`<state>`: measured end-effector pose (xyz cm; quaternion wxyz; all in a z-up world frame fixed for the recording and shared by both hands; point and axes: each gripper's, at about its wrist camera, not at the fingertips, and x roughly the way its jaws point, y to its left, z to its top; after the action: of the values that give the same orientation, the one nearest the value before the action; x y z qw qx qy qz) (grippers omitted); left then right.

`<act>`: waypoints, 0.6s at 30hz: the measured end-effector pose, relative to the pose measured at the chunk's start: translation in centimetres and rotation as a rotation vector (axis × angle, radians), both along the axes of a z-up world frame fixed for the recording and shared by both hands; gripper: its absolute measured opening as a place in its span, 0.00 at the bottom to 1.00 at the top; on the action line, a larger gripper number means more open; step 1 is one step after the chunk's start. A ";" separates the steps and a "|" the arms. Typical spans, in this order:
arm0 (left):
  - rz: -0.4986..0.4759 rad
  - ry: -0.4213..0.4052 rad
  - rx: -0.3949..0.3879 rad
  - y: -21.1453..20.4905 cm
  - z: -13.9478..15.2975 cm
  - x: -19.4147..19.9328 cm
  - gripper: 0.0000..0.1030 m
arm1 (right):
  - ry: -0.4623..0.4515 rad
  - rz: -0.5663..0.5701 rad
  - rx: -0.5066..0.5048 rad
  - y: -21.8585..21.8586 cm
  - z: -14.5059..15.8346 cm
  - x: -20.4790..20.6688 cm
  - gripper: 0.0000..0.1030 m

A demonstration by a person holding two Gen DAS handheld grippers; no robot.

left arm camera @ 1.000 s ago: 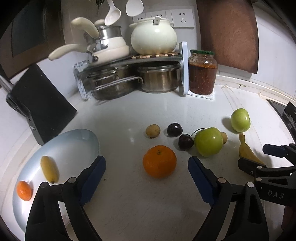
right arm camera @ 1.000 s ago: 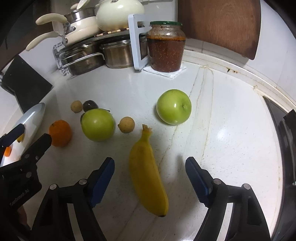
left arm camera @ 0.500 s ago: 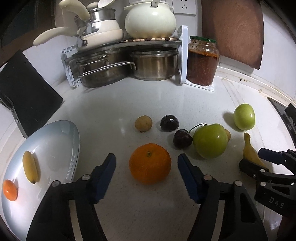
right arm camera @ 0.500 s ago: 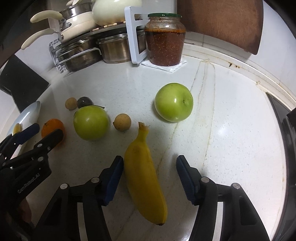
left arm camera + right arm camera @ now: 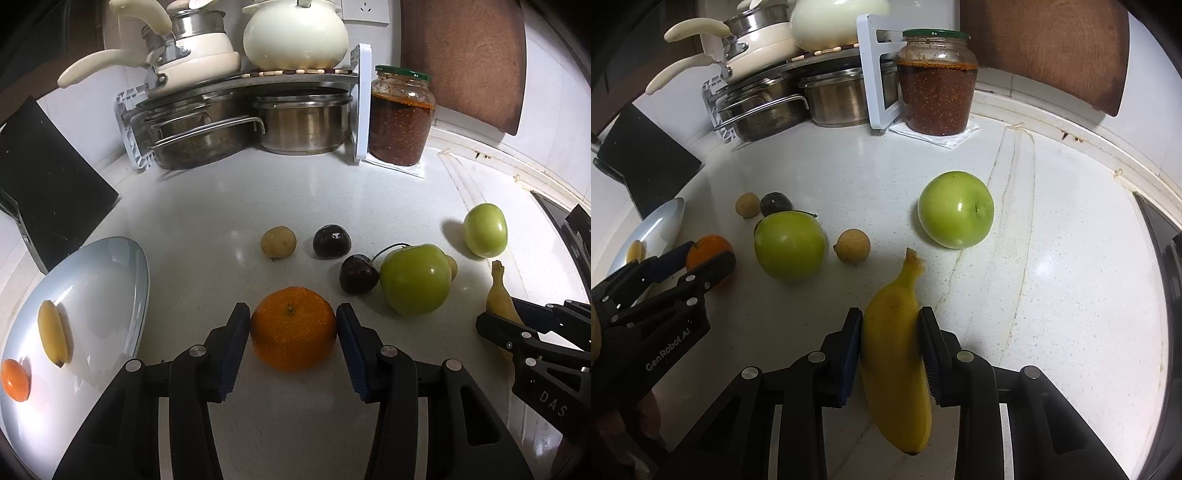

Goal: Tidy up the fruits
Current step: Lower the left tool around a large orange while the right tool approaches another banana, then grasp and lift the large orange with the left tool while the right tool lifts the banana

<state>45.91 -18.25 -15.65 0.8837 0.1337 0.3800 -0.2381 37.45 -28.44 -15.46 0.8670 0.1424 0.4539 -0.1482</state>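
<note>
My left gripper [image 5: 293,328] is shut on an orange [image 5: 293,328] that rests on the white counter. My right gripper [image 5: 891,334] is shut on a yellow banana [image 5: 895,363] lying on the counter. A pale blue plate [image 5: 107,273] at the left holds a small banana [image 5: 54,333] and a small orange [image 5: 14,379]. Two green apples [image 5: 789,245] [image 5: 956,214], two dark cherries [image 5: 359,275] [image 5: 331,242] and two tan longans [image 5: 278,242] [image 5: 851,246] lie loose between the grippers.
A pot rack [image 5: 236,122] with steel pots and cream cookware stands at the back. A jar of red sauce [image 5: 400,114] sits beside it. A black knife block [image 5: 48,192] stands behind the plate. A wooden board [image 5: 461,55] leans on the wall.
Both grippers moved forward and closed: the left one's pads now press the orange, the right one's pads now press the banana. The fruits stay on the counter.
</note>
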 end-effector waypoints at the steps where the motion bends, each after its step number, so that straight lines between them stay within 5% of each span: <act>1: -0.001 0.003 -0.002 0.0 0.0 -0.1 0.46 | -0.001 0.002 0.001 0.0 0.0 0.0 0.31; 18: 0.043 -0.059 -0.026 1.6 2.7 -3.7 0.46 | -0.056 0.050 0.004 0.1 2.1 -1.8 0.31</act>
<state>42.23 -16.67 -12.93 0.9012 0.1209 0.3535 -0.2198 35.65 -28.39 -13.36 0.8824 0.1368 0.4333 -0.1217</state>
